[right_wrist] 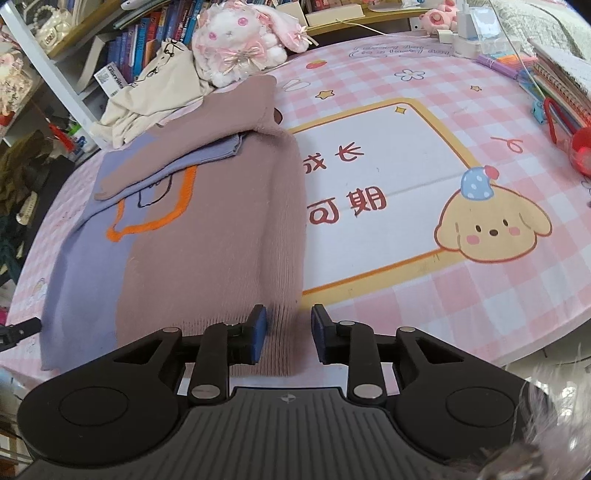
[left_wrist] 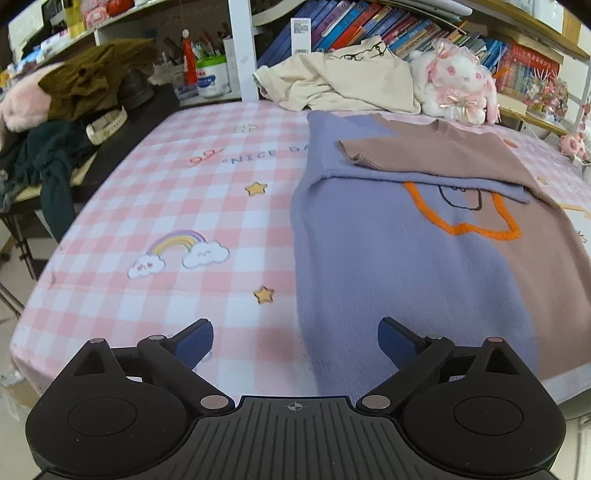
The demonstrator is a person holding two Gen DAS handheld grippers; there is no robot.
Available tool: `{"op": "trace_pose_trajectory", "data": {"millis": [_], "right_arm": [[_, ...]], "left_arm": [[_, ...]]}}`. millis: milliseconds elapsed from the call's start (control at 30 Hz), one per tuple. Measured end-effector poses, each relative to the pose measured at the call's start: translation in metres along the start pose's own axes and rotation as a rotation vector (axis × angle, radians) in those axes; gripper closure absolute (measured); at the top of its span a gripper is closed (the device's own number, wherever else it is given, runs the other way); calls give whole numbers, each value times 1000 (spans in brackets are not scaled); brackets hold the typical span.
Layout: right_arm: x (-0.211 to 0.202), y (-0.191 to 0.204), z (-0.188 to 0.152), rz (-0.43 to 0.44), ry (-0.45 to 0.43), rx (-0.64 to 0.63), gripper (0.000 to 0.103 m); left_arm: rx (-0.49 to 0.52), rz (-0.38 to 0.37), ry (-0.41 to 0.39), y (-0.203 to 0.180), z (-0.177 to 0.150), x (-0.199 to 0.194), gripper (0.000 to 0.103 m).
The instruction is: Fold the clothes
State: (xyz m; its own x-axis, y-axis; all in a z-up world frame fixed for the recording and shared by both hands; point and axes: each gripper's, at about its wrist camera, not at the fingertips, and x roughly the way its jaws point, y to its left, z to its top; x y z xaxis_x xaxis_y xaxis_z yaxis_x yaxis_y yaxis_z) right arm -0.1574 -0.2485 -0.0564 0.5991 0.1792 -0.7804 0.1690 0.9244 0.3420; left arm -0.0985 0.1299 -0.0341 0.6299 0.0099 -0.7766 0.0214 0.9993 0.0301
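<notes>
Left gripper is wide apart over the sweater's hem, holding nothing. Right gripper is partly apart around the brown hem corner. Sweater lies flat on the checked tablecloth, sleeves folded in. Behind: cream shirt, plush bunny, bookshelf full of books.

We see a home bedroom or study: bookshelves crammed behind the pink checked surface, a plush rabbit beside them.
</notes>
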Motion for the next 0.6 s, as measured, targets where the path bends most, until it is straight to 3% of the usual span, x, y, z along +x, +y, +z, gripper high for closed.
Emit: {"op": "trace_pose_trajectory", "data": {"millis": [100, 367, 600], "right_arm": [[-3, -4, -3, 20, -5, 7, 76], [-4, -6, -5, 37, -8, 19, 75], [4, 6, -2, 9, -32, -6, 76]], "left_arm": [[-67, -70, -62, 1, -9, -11, 5], [-118, -89, 0, -2, -32, -13, 6], [-163, -96, 45, 10, -26, 1, 9]]}}
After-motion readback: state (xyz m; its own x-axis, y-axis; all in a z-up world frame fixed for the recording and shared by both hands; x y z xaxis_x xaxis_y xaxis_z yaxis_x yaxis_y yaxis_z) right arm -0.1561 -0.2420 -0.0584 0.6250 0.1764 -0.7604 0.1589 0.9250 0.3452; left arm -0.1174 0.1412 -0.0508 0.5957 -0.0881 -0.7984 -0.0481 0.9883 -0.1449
